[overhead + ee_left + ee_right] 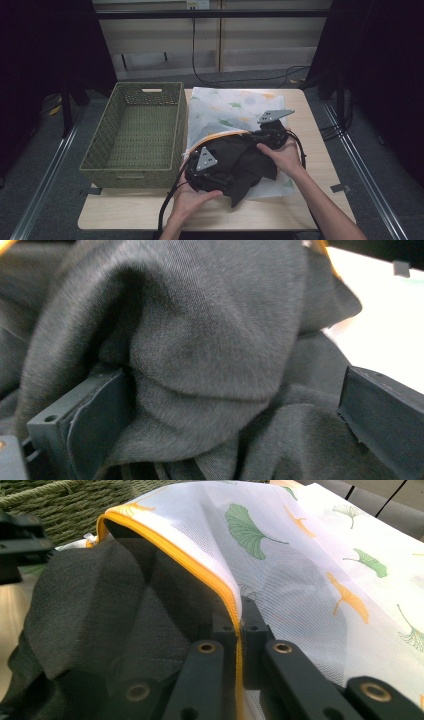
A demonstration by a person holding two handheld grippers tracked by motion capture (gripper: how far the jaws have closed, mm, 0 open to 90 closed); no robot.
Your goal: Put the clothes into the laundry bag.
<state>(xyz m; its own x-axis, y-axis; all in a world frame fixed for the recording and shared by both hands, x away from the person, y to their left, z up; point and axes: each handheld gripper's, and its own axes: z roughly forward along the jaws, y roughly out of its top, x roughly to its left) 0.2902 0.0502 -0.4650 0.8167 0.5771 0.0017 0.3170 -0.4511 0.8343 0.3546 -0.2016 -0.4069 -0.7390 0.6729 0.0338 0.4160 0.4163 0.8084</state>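
The dark cloth [240, 162] lies bunched at the mouth of the mesh bag [235, 107] on the table [280, 212], half inside. The right gripper [240, 625] is clamped on the bag's yellow rim [165, 542], holding the mouth up. The left gripper [235, 410] stands wide apart with cloth bulging between its jaws, unpinched. The woven basket [134, 132] sits just left, touching the bag's edge; bare tabletop runs along the near edge.

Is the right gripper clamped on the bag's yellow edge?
Yes, the right gripper has its jaws shut on the bag's yellow edge.
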